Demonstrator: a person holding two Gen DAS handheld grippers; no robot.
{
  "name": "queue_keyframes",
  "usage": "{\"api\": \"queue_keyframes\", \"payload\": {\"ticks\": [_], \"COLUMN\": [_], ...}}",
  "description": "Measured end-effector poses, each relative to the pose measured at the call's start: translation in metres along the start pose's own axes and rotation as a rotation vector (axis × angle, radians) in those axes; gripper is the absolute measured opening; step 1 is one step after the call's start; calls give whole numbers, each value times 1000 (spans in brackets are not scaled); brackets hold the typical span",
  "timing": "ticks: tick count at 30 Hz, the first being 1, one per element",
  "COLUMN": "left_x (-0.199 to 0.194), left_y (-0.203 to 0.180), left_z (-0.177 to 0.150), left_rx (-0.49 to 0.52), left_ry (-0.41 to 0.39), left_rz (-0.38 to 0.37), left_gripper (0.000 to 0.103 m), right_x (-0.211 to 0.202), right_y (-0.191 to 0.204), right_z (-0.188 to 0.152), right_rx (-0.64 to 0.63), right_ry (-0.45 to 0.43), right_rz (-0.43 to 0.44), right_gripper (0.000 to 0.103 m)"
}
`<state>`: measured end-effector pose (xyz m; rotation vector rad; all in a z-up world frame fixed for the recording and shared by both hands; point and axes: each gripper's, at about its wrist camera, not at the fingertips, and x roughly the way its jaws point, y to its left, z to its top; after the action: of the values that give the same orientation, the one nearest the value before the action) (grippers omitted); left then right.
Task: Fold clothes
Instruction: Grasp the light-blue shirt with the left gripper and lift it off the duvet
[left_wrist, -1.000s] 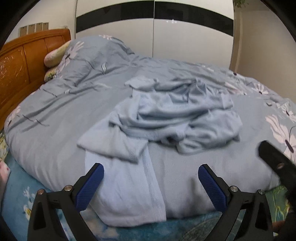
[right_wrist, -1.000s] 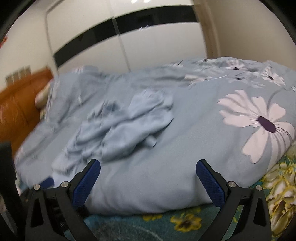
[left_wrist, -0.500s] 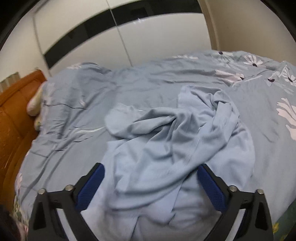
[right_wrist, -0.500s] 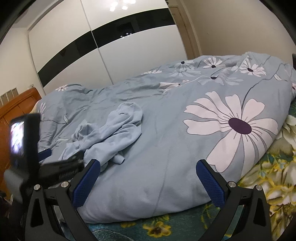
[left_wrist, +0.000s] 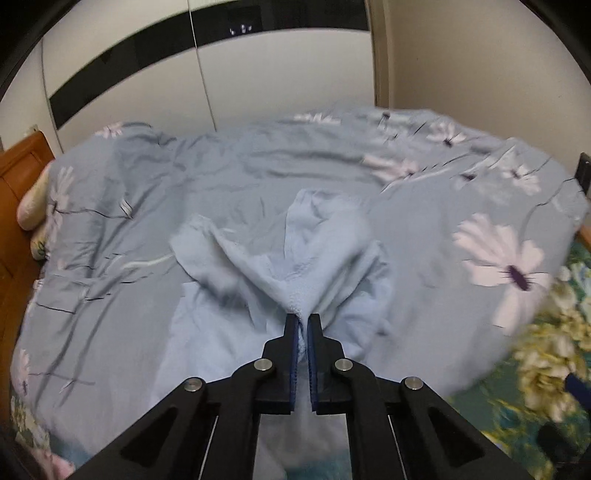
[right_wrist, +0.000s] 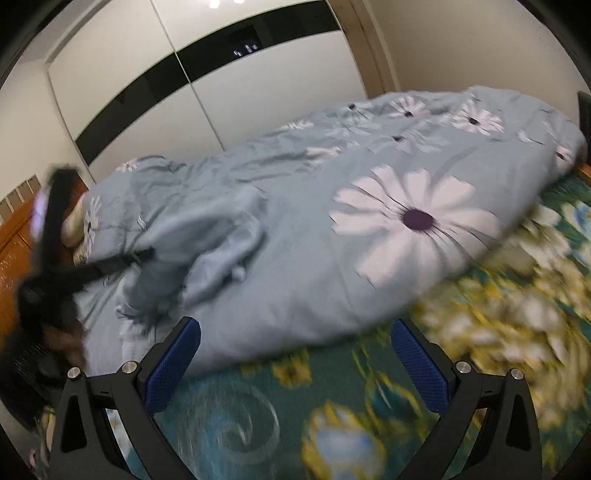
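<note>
One light blue garment (left_wrist: 325, 258), one floral duvet (left_wrist: 461, 206), one pillow (left_wrist: 31, 210), two grippers.

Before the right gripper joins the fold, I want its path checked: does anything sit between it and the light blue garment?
Nothing visible. The right gripper stands open over bare quilt; the garment lies beyond, pinched by the left gripper.

Pale garment (right_wrist: 207, 251) (blurred) lies on floral duvet (right_wrist: 369, 229).

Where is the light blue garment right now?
Left wrist view, centre: the garment lies on the floral duvet, one fold pinched in the left gripper.
</note>
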<state>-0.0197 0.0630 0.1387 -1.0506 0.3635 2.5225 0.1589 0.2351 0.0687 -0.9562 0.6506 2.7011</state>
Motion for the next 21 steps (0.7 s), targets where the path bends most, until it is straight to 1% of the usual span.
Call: {"api": "queue_keyframes", "payload": {"ticks": [2,4,7,8,10,13,15,17,19,21], "left_x": [-33,-76,-126,-146,-179,-225,-264,-296,-322,-326], "left_y": [-1,-3,-11,-17,-28,-45,-53,-57,-53,-45], "left_z": [-3,-10,-15,-16,-13,-1,9,17,21,19], "left_rx": [-36,-82,-101,-95,-83,-91,-91,-87,-85,-91], "left_ry": [-14,-43,-71,-89,-121,-185,-254,-320,-368,-368], "left_rz": [-42,-116,-206,-233,-277,-371,-447,-501,-522,-502], "left_gripper": [5,5,5,5,5,5,5,5,5,5], "right_x": [-22,-45,-76,-88,-119,-154,-176,-200,-220,-233], "right_y": [-6,-13,-16,-15,-14,-18,-21,-25,-33,-40], "right_z": [-10,-20,-21,-19,-13,-8,-6,-6,-7,-7], "right_rx": [7,14,22,12,-5,1,2,-1,11,32], "right_ry": [23,44,46,38,-6,-57,-92,-132,-164,-180], "right_rz": [-14,-26,-8,-6,4,19,16,-1,-17,-28], "right_gripper": [103,103,103,103,103,103,103,103,103,103]}}
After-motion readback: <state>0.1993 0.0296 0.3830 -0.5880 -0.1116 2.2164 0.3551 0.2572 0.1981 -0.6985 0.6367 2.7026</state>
